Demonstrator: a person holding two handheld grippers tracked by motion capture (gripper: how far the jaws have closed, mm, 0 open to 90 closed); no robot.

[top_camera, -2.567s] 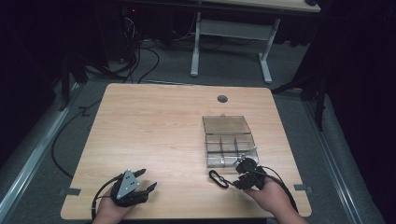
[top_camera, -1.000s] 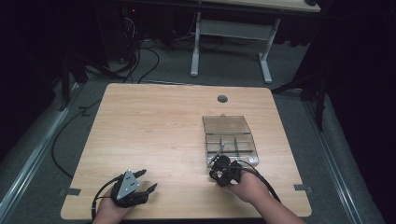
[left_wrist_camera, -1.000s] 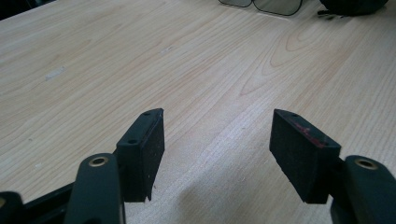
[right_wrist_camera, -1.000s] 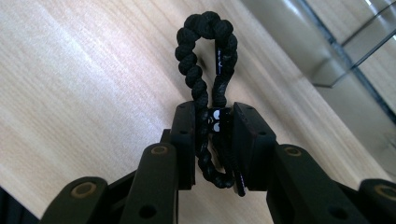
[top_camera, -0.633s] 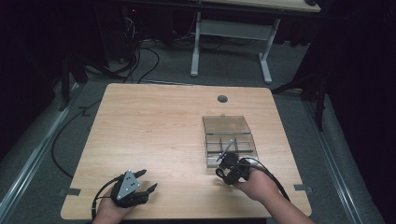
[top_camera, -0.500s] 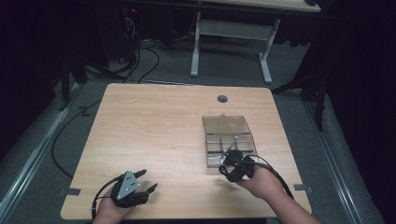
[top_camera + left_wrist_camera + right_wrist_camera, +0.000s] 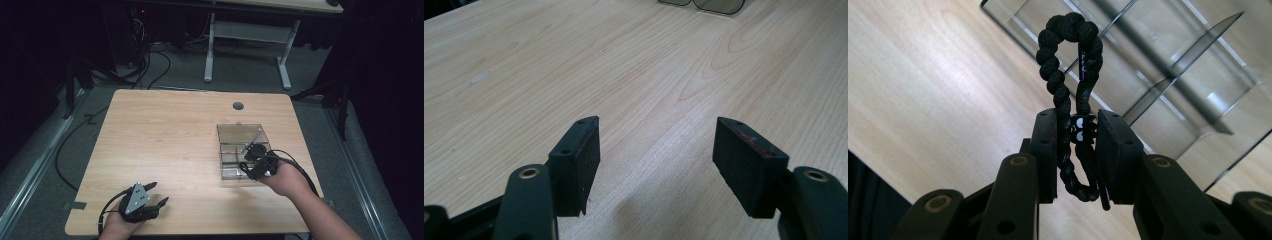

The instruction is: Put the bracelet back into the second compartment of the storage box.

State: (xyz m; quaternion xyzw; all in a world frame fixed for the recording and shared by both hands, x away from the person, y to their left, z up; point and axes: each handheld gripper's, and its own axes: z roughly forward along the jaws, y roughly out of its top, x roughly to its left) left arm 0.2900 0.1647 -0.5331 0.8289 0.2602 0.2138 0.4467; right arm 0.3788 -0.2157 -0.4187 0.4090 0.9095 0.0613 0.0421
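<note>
Paracord comes first for us: a black braided paracord bracelet [image 7: 1068, 75] with a small black bead printed with two white eye-like marks sits pinched between the pads of our right gripper [image 7: 1077, 150], its loop sticking out past the jaws. In the high view our right gripper [image 7: 256, 161] is over the near end of the clear plastic compartment box [image 7: 235, 134], which stands on the right half of the light wooden tabletop [image 7: 165, 135]. From the right gripper view we see the box's transparent dividers [image 7: 1173, 75] behind the bracelet, which hangs clear of the walls. A thin strip along one strand of the bracelet carries faint lettering that we cannot read.

Our left gripper [image 7: 145, 200] rests at the near left edge of the tabletop, well apart from the box. Its own view shows our left gripper [image 7: 659, 165] with the jaws spread wide and bare wood between them; one pad [image 7: 744, 150] has a few red specks on its top edge.
</note>
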